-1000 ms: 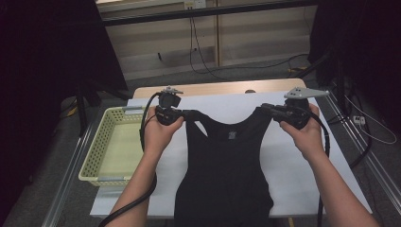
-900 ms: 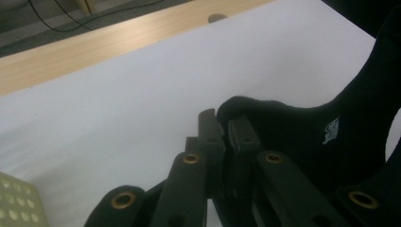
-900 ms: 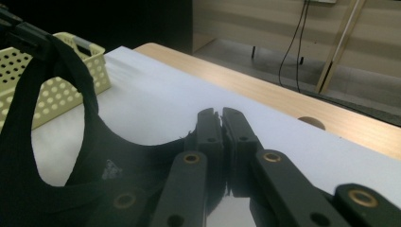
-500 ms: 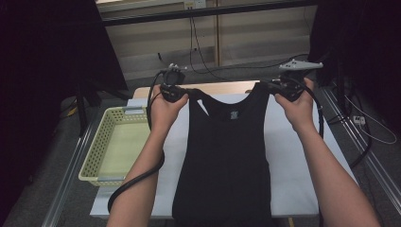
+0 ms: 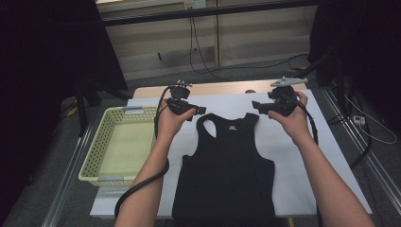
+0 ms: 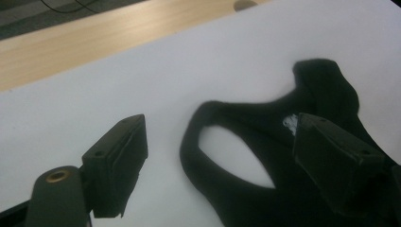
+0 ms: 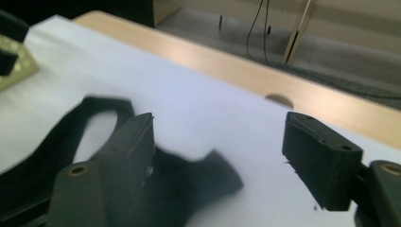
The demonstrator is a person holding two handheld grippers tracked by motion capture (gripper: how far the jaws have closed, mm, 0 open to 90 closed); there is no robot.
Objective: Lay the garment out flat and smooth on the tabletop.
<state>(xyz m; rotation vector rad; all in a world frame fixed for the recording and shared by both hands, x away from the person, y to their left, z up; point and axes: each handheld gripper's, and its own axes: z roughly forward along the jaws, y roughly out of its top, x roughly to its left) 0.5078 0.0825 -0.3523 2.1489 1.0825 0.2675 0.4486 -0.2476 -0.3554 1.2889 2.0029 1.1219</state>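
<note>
2 grippers, left (image 5: 201, 112) and right (image 5: 255, 105), are hovering with fingers just released, nothing between them; the black top (image 5: 227, 170) is lying flat on the white surface (image 5: 302, 156) beside the basket (image 5: 101, 142).

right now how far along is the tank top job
Done: the black tank top lies flat on the white sheet, straps toward the far edge. In hand: nothing; the left gripper and right gripper have just opened, jaws apart beside the straps, nothing between them. Left: probably folding it or moving it to the yellow basket.
</note>
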